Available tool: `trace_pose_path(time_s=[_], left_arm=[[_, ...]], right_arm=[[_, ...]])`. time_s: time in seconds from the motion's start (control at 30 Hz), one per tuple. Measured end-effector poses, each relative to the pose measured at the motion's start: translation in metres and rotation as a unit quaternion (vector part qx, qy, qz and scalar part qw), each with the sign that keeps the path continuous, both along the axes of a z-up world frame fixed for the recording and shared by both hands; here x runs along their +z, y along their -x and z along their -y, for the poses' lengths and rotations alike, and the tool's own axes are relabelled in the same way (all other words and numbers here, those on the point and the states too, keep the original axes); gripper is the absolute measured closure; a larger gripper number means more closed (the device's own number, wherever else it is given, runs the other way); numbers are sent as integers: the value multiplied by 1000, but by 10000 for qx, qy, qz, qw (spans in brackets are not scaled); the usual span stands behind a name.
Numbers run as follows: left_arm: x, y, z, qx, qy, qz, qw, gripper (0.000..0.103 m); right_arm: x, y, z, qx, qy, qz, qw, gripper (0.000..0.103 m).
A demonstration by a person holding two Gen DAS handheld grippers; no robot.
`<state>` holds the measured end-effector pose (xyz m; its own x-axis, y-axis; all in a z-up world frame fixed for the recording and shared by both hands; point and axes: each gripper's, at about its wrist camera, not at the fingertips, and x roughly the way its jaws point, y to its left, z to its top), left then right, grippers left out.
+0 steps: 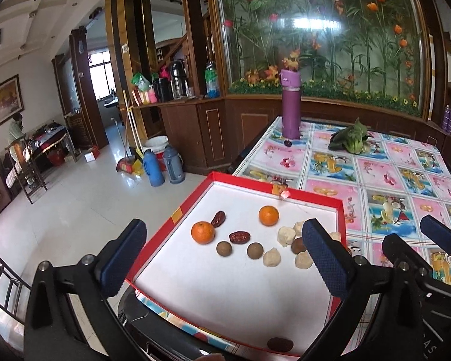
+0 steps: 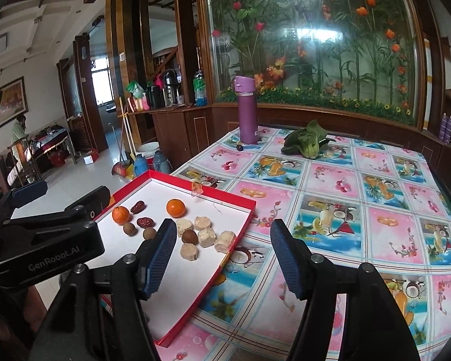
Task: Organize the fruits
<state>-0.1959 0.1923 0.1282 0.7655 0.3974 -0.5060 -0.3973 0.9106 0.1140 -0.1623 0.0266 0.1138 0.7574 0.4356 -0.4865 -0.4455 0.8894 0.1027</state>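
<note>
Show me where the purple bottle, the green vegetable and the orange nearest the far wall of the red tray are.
purple bottle (image 2: pixel 247 114), right wrist view, middle of its body.
green vegetable (image 2: pixel 306 143), right wrist view, on its leaves.
far orange (image 1: pixel 268 215), left wrist view, centre of its peel.

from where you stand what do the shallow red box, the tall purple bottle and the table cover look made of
The shallow red box looks like cardboard: thin folded walls, matt white inside, tape patches on the rim. The tall purple bottle is smooth with a soft sheen and a paler flip lid, either plastic or coated metal. The fruit-patterned table cover looks like glossy printed vinyl or oilcloth, lying flat and catching glare.
</note>
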Motion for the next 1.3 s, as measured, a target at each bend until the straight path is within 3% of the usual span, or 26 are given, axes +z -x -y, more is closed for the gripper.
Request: trace_pose_path(time_s=[0.67,0.97,1.13,1.3], left_arm=[[19,12,33,-45,-343,178,9992,0],[21,25,24,-1,-147,245,9996,0],[21,36,24,-1,-251,338,9991,0],[19,42,15,-42,121,247,9996,0]], right_arm=[[8,10,21,-28,-209,332,9992,35],[10,18,13,76,-163,411,9990,35],[12,24,7,140,-79,485,9987,35],[14,30,2,200,-32,536,9984,34]])
